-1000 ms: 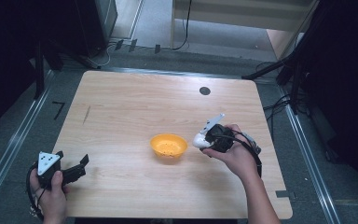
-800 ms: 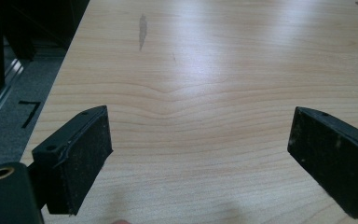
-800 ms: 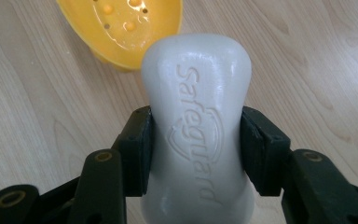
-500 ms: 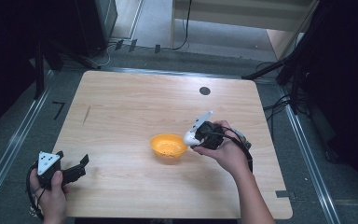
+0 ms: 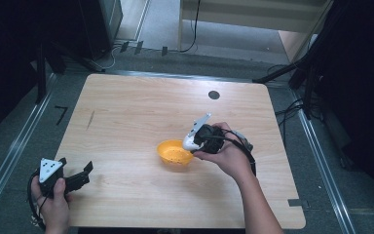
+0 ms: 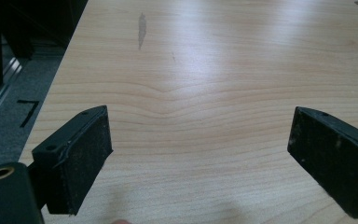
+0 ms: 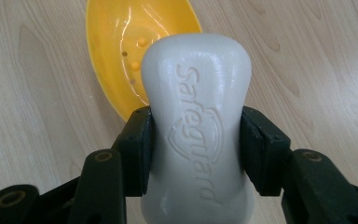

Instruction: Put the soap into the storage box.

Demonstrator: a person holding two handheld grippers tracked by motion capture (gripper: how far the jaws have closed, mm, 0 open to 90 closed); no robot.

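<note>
A white bar of soap [image 7: 196, 121] marked "safeguard" is clamped at its waist between the jaws of my right gripper [image 7: 196, 149]. In the high view that right gripper [image 5: 195, 141] holds the soap [image 5: 190, 143] just above the right rim of a yellow soap dish [image 5: 173, 153] near the table's middle. The yellow dish [image 7: 126, 51], with small bumps and holes inside, lies directly ahead of the soap in the right gripper view. My left gripper [image 5: 80, 176] rests at the table's front left corner, open with nothing between its jaws [image 6: 200, 154].
The wooden table [image 5: 136, 112] has a dark round mark [image 5: 214, 94] at the back right and a thin dark streak [image 5: 90, 119] at the left. Metal rails and cables run along the floor on both sides.
My right gripper has carried the soap leftward, from beside the dish to over its right rim. The left gripper has stayed put.
</note>
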